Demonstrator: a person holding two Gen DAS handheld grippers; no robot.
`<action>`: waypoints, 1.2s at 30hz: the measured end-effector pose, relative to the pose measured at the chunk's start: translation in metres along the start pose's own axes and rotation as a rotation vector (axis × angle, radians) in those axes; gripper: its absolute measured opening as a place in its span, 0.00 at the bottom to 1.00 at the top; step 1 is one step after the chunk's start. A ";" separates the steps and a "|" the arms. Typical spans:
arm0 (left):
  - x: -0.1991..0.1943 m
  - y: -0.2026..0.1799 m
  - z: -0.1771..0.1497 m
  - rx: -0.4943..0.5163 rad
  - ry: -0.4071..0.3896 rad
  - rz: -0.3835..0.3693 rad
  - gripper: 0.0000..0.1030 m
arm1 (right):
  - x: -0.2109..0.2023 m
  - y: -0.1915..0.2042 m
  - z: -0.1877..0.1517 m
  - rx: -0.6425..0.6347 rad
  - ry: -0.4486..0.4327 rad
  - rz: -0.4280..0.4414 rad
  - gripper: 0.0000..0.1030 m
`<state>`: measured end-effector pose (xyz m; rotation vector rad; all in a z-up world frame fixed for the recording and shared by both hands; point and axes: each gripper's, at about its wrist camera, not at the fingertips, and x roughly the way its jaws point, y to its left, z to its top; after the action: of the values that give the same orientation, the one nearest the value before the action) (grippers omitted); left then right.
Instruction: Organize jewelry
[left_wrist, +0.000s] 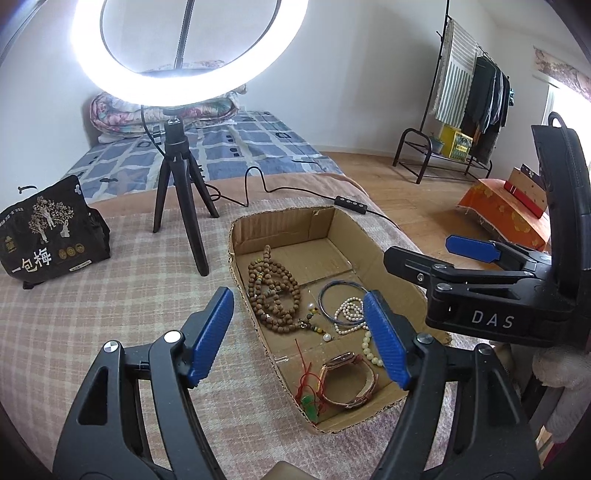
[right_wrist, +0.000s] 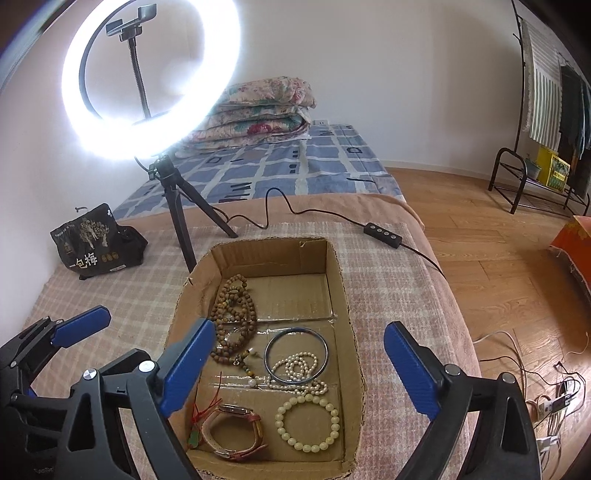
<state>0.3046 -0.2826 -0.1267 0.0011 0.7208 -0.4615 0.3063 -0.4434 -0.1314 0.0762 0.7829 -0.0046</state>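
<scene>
Looks nearly done: beads, bangle, pearls, watch & pale bracelet all lie in the cardboard box on the bed, both claws, left & right, spread wide w/ nothing gripped (little left, maybe just tidying).

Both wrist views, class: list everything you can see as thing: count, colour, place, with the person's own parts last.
Shallow cardboard box: one, brown, on the checked blanket.
Wooden bead strand: one, brown, box far left.
Metal bangle: one, silvery, box centre.
Pearl strand: one, white, partly inside the bangle.
Cream bead bracelet: one, pale, box near right.
Pink-strap watch: one, box near left.
Red cord with green pendant: one, beside the watch.
Ring light on tripod: one, lit, behind the box.
Black snack bag: one, far left.
Left claw: open, empty, over the box.
Right claw: open, empty, over the box.
</scene>
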 end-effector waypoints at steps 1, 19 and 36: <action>-0.002 0.000 0.000 0.004 -0.003 0.003 0.73 | -0.001 0.000 0.000 0.001 -0.002 0.001 0.91; -0.068 0.003 0.002 0.035 -0.063 0.019 0.73 | -0.059 0.028 0.003 -0.020 -0.052 -0.036 0.91; -0.183 0.004 -0.016 0.079 -0.164 0.055 0.83 | -0.152 0.059 -0.019 -0.021 -0.132 -0.075 1.00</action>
<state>0.1758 -0.2016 -0.0230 0.0569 0.5399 -0.4321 0.1865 -0.3870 -0.0338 0.0262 0.6538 -0.0719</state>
